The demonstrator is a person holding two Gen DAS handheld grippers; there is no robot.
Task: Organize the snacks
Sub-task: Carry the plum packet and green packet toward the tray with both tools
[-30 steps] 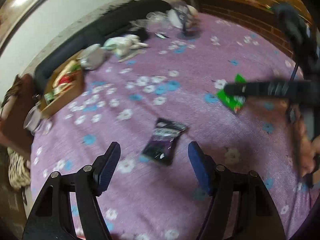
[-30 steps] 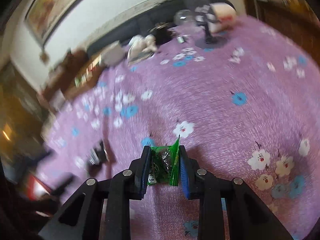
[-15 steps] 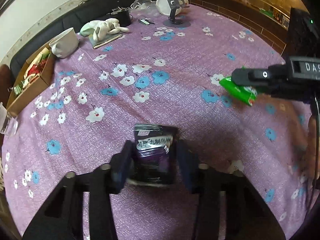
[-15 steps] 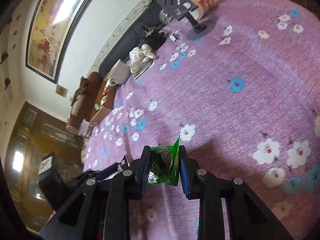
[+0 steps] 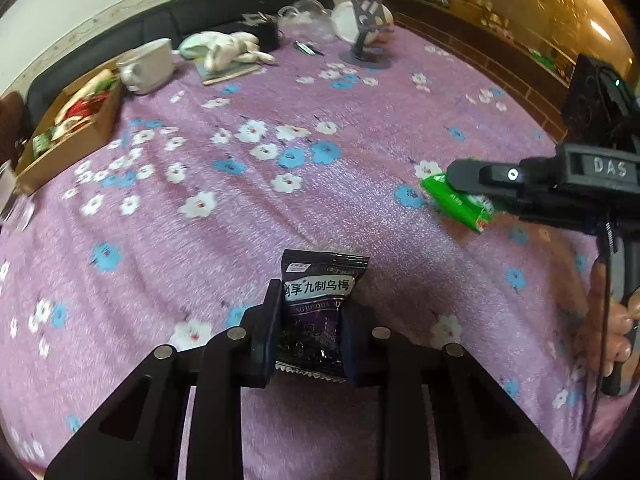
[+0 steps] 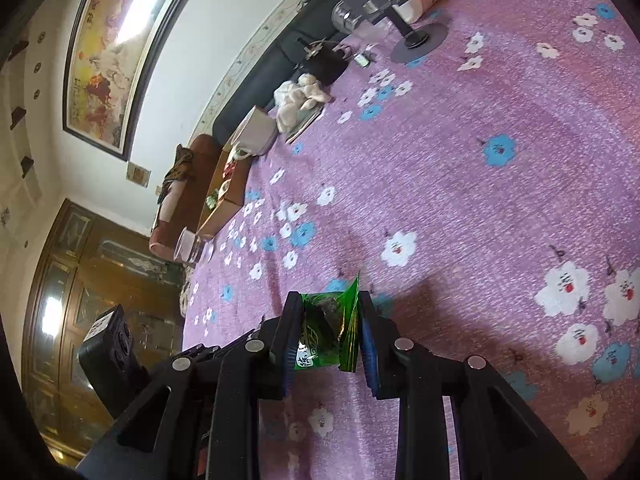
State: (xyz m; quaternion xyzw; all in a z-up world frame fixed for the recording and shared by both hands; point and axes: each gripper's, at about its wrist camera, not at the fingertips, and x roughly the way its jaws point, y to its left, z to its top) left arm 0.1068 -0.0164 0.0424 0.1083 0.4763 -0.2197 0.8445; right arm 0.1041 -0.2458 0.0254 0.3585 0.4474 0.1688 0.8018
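My left gripper (image 5: 310, 316) is shut on a black snack packet (image 5: 318, 304) with white Chinese print, held just above the purple flowered tablecloth (image 5: 280, 216). My right gripper (image 6: 330, 336) is shut on a crumpled green snack packet (image 6: 326, 332), lifted off the cloth. In the left wrist view the right gripper (image 5: 460, 178) reaches in from the right with the green packet (image 5: 460, 204) under its fingers. A brown cardboard box (image 5: 68, 128) with several snacks stands at the far left edge of the table; it also shows in the right wrist view (image 6: 226, 192).
A white mug (image 5: 146, 66), a plush toy on a book (image 5: 228, 50), a black phone stand (image 5: 366, 24) and clear plastic containers (image 5: 304, 16) line the far edge. A glass (image 6: 188, 246) stands near the box. A dark sofa (image 5: 200, 12) runs behind the table.
My left gripper closed on the black packet and lifted it off the cloth. My right gripper kept hold of the green packet and tilted while shifting over the table.
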